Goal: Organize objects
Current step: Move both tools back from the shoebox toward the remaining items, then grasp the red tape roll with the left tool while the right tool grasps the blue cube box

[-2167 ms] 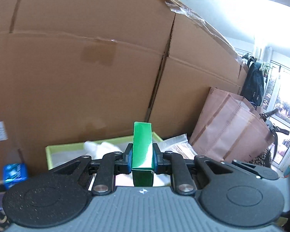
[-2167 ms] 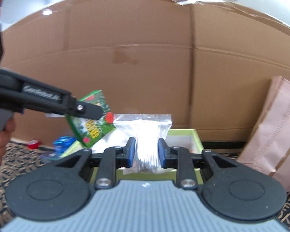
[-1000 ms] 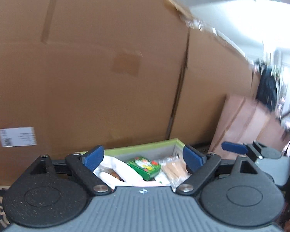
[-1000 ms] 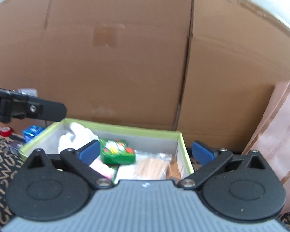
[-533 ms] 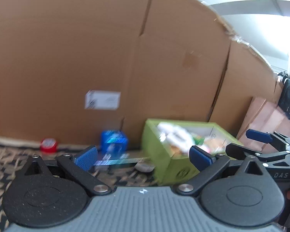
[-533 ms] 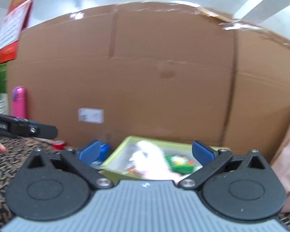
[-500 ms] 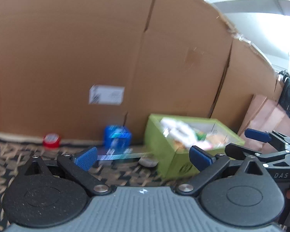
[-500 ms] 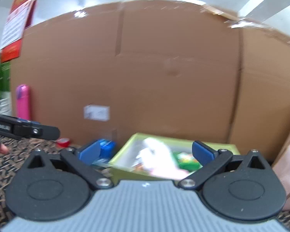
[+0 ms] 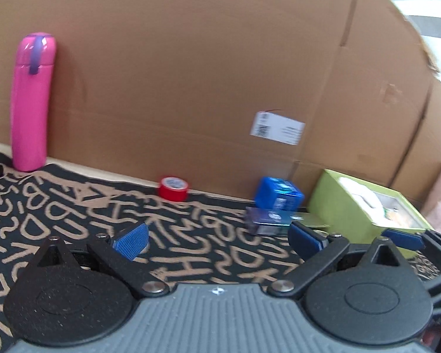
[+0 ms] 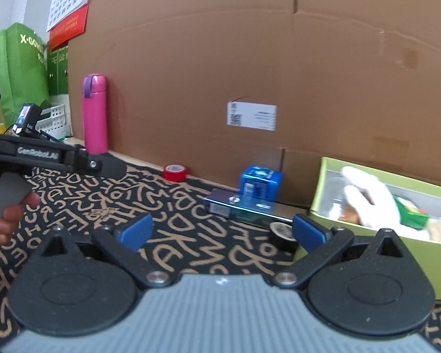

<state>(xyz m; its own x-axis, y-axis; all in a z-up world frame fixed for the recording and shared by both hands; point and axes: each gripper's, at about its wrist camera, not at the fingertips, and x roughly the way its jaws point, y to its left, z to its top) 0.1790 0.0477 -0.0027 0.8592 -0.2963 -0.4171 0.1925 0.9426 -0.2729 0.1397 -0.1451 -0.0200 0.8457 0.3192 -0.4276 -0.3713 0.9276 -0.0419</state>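
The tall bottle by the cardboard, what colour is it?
Pink bottle, purple strap; clearest in right wrist view.

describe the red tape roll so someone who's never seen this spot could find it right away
Start at the big cardboard wall behind the black mat with tan lettering. Follow its foot from the tall pink bottle toward the green box; the red tape roll lies there, apart from both. It is the only small red ring, left of the blue cube-shaped box.

"GenRobot.AI" stood in white on the black left gripper arm at the frame's left; "X-GO" showed on the green fabric bag at upper left.
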